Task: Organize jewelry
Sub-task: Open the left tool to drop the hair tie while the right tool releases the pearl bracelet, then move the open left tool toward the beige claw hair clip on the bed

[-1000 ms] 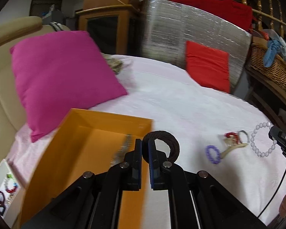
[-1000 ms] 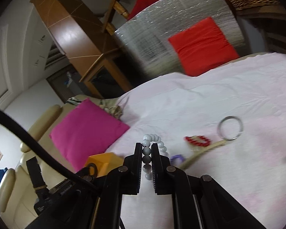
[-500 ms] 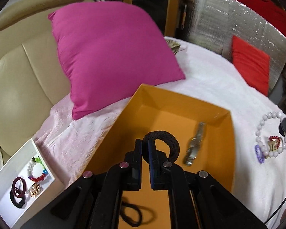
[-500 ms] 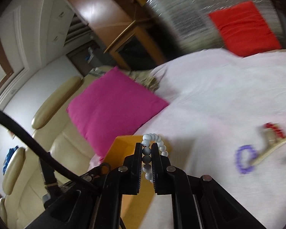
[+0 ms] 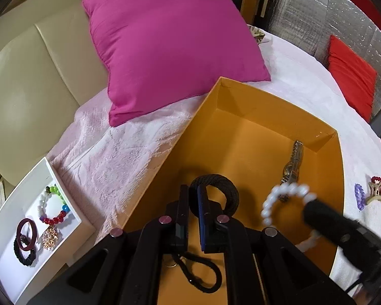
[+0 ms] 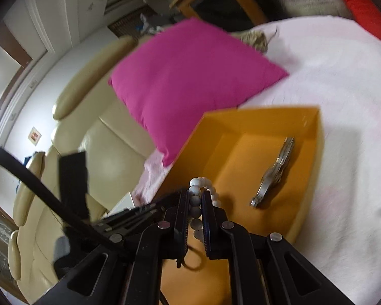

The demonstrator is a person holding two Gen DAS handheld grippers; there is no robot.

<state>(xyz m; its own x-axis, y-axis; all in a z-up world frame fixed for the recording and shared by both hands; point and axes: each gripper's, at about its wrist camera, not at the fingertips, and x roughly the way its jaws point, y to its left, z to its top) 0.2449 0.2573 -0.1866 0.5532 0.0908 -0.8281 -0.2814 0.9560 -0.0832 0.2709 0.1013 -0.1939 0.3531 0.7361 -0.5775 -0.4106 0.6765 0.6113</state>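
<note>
My left gripper (image 5: pixel 193 200) is clamped on the black scrunchie (image 5: pixel 216 193) — soft, squashy, secure. My right gripper (image 6: pixel 195 203) pinches the white bead bracelet (image 6: pixel 200 190) — light, slippery, best held across one bead. Both hang over the orange box (image 5: pixel 241 106).

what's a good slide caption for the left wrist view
Left claw shut on a black hair tie above the orange box, right claw bringing white beads.

box (image 5: pixel 243 106) orange | pillow (image 5: pixel 165 40) magenta | bead bracelet (image 5: pixel 279 193) white | scrunchie (image 5: pixel 226 188) black
</note>
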